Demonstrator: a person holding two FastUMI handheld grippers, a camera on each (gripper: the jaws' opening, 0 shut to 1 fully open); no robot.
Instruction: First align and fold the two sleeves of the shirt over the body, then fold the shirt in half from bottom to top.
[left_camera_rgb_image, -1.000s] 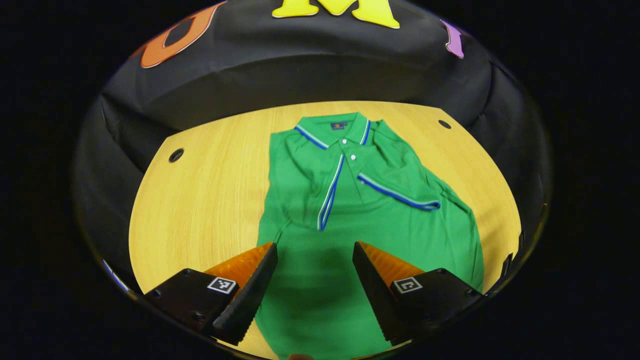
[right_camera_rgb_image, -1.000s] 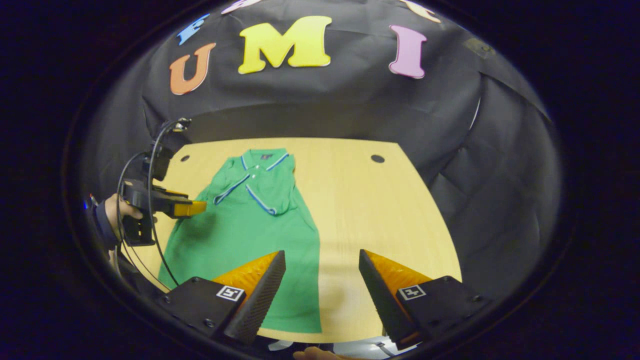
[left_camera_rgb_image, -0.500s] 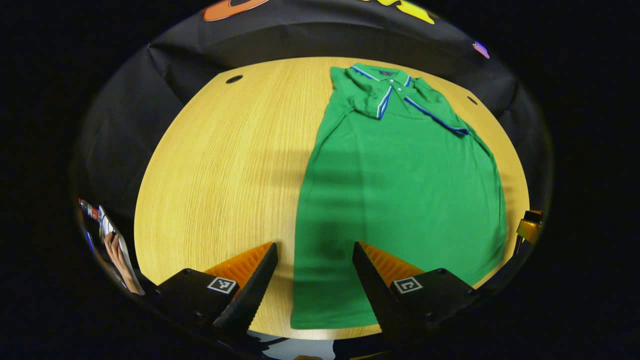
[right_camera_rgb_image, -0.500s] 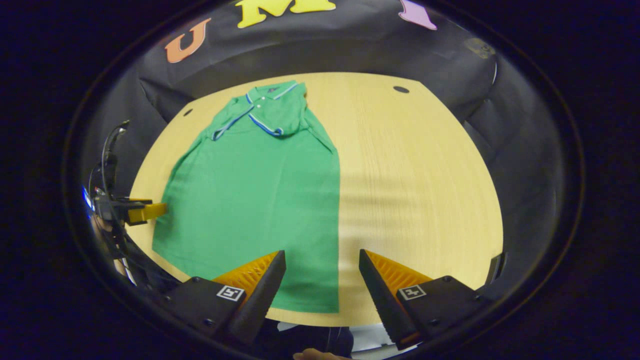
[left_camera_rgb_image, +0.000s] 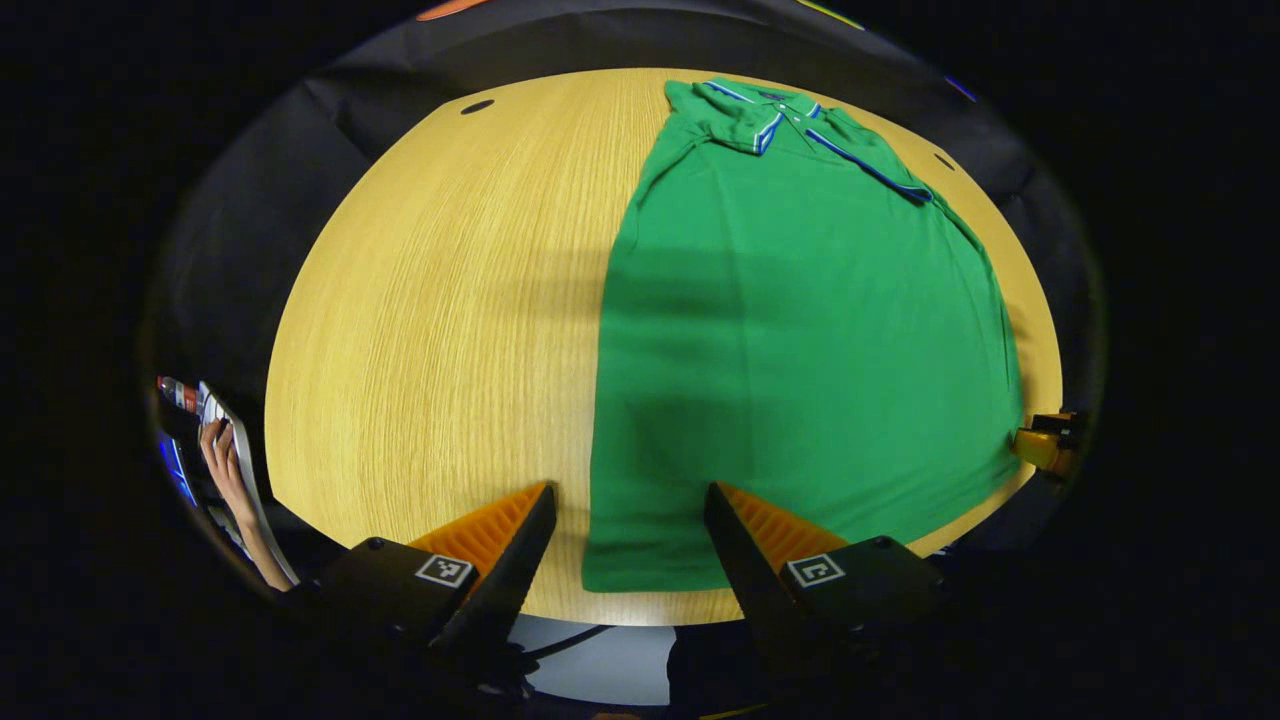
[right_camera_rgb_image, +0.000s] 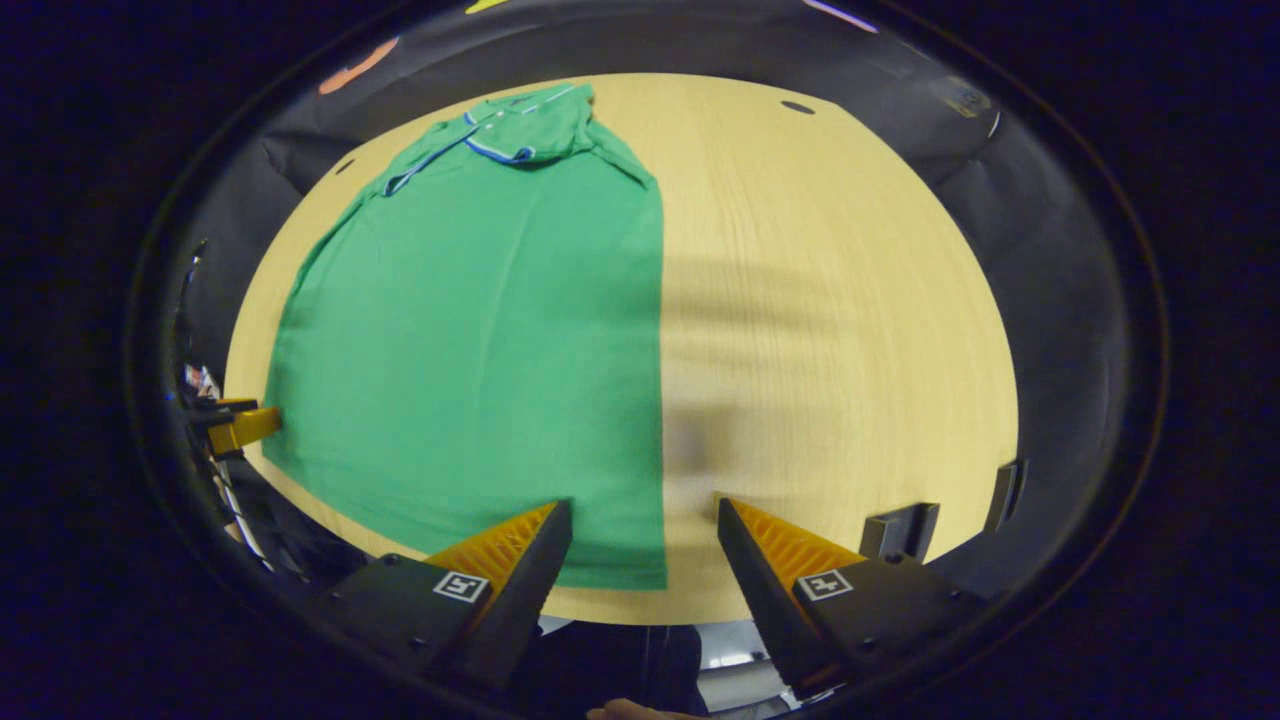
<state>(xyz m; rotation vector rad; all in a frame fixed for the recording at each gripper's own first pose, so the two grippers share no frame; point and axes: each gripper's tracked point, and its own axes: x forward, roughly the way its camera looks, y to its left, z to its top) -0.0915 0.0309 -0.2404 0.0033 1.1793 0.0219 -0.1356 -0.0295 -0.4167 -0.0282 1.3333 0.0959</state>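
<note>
A green polo shirt (left_camera_rgb_image: 800, 330) lies flat on the wooden table (left_camera_rgb_image: 430, 330), collar far and hem near. Both sleeves (left_camera_rgb_image: 870, 170) with blue-white trim are folded over the chest. My left gripper (left_camera_rgb_image: 630, 505) stands open above the hem's left corner (left_camera_rgb_image: 590, 580), with nothing between its fingers. In the right gripper view the shirt (right_camera_rgb_image: 470, 330) covers the left half of the table. My right gripper (right_camera_rgb_image: 645, 520) is open above the hem's right corner (right_camera_rgb_image: 660, 580). Each gripper shows small at the other view's edge: the right gripper (left_camera_rgb_image: 1040, 445) and the left gripper (right_camera_rgb_image: 240, 425).
The table's near edge runs just under both grippers. Small round holes (left_camera_rgb_image: 477, 106) (right_camera_rgb_image: 797, 107) sit near the table's far corners. Dark clamps (right_camera_rgb_image: 900, 530) stick up at the near right edge. A person's hand (left_camera_rgb_image: 225, 465) shows at the far left.
Both grippers have pulled back from the chest area toward the near table edge and tilted down, now hovering over the hem corners. The shirt has not moved.
</note>
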